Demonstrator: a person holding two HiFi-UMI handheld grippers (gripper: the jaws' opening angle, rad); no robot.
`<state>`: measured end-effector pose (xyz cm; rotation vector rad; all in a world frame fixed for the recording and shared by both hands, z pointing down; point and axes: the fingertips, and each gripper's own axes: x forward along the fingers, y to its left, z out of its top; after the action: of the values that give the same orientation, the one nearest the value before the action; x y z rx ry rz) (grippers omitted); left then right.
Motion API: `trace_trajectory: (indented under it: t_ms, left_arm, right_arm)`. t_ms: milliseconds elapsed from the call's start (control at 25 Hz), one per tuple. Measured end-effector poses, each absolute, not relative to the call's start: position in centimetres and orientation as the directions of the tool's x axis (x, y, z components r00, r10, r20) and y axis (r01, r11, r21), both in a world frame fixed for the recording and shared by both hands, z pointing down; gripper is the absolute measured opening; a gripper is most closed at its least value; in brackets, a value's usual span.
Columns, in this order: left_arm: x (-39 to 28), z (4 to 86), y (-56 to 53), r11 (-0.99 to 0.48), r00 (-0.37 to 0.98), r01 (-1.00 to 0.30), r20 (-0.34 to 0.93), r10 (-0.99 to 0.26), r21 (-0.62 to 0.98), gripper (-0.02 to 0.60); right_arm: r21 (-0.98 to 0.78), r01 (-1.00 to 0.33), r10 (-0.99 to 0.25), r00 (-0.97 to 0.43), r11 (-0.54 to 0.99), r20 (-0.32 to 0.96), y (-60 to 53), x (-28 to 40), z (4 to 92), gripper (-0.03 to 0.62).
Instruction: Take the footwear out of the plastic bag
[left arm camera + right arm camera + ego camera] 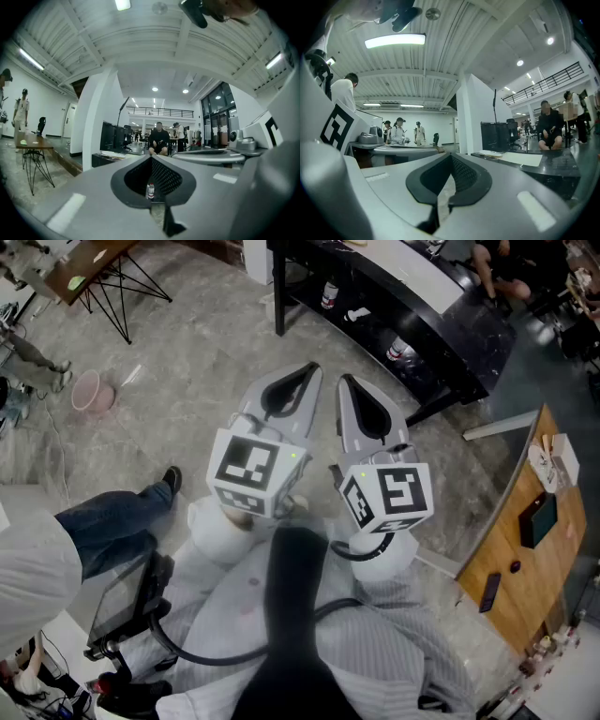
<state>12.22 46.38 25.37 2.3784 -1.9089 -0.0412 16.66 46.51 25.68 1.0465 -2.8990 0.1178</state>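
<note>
In the head view, neither the plastic bag nor the footwear is to be found. The task is therefore judged not yet begun, and all of it is left. The left gripper point(302, 379) and the right gripper point(349, 385) are held side by side close to the chest, over the grey floor point(206, 352), pointed level and away from the body.

In the left gripper view, the left gripper point(151, 157) is seen with its jaws pressed together on nothing. It is aimed across the hall, and no bag is shown.

In the right gripper view, the right gripper point(451, 154) is likewise seen with its jaws closed and empty. Again no bag or footwear is shown.
</note>
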Motion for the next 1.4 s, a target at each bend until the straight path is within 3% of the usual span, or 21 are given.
trace_trajectory:
  t_ms: [880, 1400]
  left_arm:
    - [11.0, 26.5, 38.4, -0.119, 0.124, -0.990, 0.061, -0.990, 0.082, 0.000]
    - [-1.7, 26.6, 16.0, -0.176, 0.179, -0.984, 0.072, -0.981, 0.037, 0.000]
  right_arm:
    - [-0.082, -0.655, -0.650, -0.756, 0.751, 0.078, 37.7, 17.1, 26.9, 0.014]
    - [-0.065, -0.692, -0.689, -0.722, 0.719, 0.065, 15.7, 4.3, 26.9, 0.014]
